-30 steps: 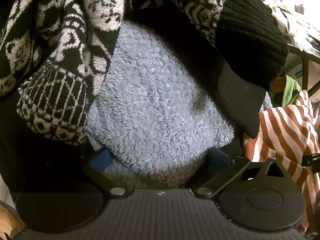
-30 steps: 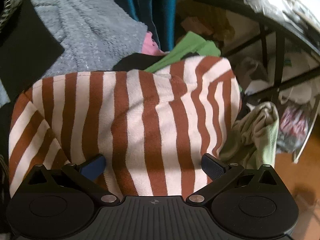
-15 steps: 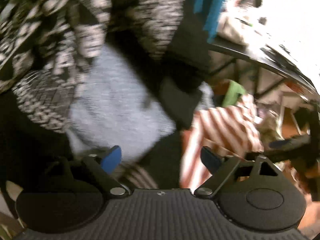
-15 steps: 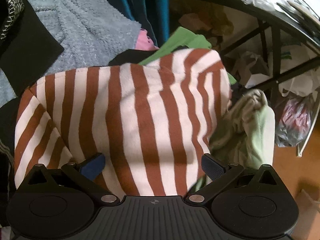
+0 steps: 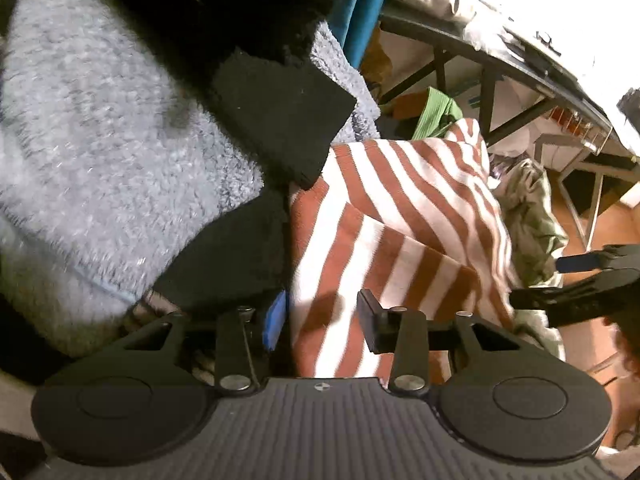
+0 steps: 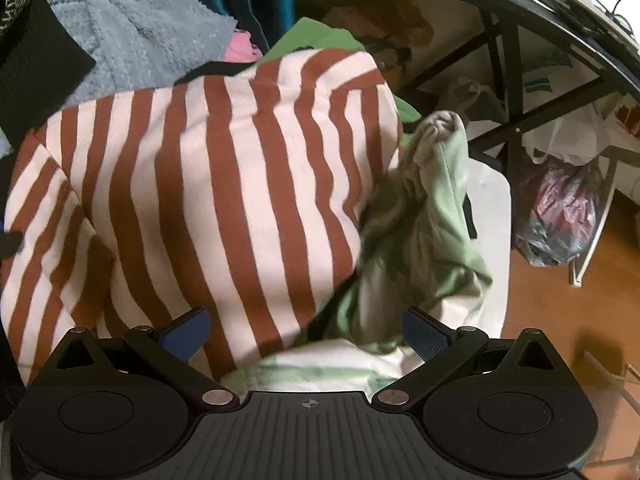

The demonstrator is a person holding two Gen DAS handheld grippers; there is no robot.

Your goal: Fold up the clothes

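Note:
A brown-and-white striped garment (image 5: 400, 208) lies bunched on a heap of clothes. My left gripper (image 5: 322, 320) hangs over its near left edge. Its jaws are closing with the striped cloth between them, and I see no pinch on the fabric. The right gripper (image 6: 306, 330) stands wide open above the same striped garment (image 6: 240, 180), where a crumpled pale green garment (image 6: 432, 232) overlaps it. Nothing is held there. In the left wrist view the right gripper (image 5: 580, 280) shows at the right edge, beside the green garment (image 5: 532, 216).
A grey fleece (image 5: 100, 140) and a black garment (image 5: 280, 112) fill the left of the heap. Teal cloth (image 5: 356, 12) hangs behind. A black-framed table (image 6: 504, 52) stands at the right, with plastic bags (image 6: 560, 216) under it on a wooden floor (image 6: 560, 312).
The left gripper swung right, from the grey fleece and patterned knit to the striped garment, and its jaws narrowed. The right gripper shifted right, so the green garment now lies under it.

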